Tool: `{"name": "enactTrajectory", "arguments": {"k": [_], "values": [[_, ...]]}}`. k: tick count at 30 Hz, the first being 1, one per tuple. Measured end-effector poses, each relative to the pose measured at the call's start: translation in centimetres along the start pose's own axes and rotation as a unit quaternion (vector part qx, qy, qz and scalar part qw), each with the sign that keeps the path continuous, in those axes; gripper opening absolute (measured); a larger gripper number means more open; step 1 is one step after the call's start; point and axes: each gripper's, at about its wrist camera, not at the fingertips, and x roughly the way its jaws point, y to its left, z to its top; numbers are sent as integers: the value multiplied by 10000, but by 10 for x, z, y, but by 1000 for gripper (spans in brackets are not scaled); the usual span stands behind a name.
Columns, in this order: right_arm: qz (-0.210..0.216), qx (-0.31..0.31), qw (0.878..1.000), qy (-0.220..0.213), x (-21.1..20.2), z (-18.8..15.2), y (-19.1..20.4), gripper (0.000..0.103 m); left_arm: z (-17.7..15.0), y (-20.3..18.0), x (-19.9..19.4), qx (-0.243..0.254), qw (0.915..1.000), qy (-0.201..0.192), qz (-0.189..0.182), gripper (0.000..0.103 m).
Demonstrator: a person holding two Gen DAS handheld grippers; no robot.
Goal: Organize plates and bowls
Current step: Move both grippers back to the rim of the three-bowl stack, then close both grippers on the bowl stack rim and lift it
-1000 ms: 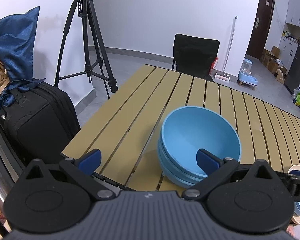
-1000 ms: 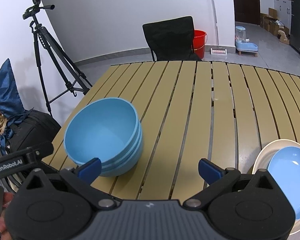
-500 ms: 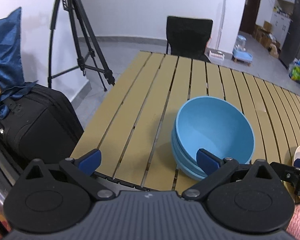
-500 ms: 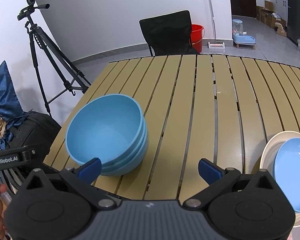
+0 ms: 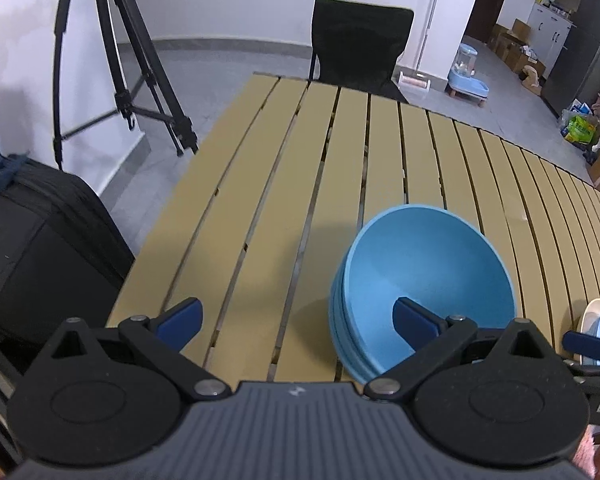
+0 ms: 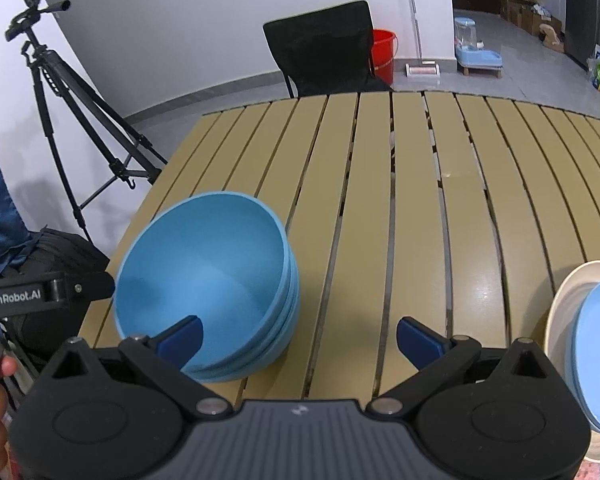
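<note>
A stack of nested blue bowls (image 5: 420, 276) (image 6: 208, 284) stands near the front left of the slatted wooden table (image 5: 284, 176) (image 6: 420, 208). My left gripper (image 5: 296, 322) is open above the table's front edge, its right fingertip in front of the stack. My right gripper (image 6: 298, 338) is open too, its left fingertip overlapping the stack's near rim. A blue plate (image 6: 598, 360) lies on a cream plate (image 6: 560, 312) at the right edge; both plates (image 5: 598, 322) show small in the left wrist view.
A black chair (image 6: 324, 48) stands at the table's far side. A tripod (image 5: 120, 64) (image 6: 60, 92) and a black bag (image 5: 32, 248) are left of the table. A red bucket (image 6: 384, 54) and a pet water feeder (image 6: 474, 46) sit on the floor behind.
Both grippers have shifted a little left and closer over the table, so the bowl stack sits further right in the left view. Neither gripper has changed its opening.
</note>
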Motion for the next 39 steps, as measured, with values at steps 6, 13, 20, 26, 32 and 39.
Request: {"name": "enactTrajectory", "arguments": {"k": [6,13,20,26,32,39], "values": [[-40,99,9998,151,22,9,0,103,8,-3,23,11,9997,224,-80,103],[-19,162,9994,301,42,16,-3,98,16,-10,45,48,9990,404,-184,97],[99,110,9987,484,57,17,-2,87,18,-14,63,-45,9975,606,-351,85],[332,146,9972,659,68,18,-3,77,17,-13,74,-146,9953,781,-549,77],[466,174,9963,705,72,17,-3,73,15,-14,81,-183,9937,903,-642,59],[664,285,9938,845,77,15,-4,56,10,-12,86,-311,9911,1021,-795,40]]}}
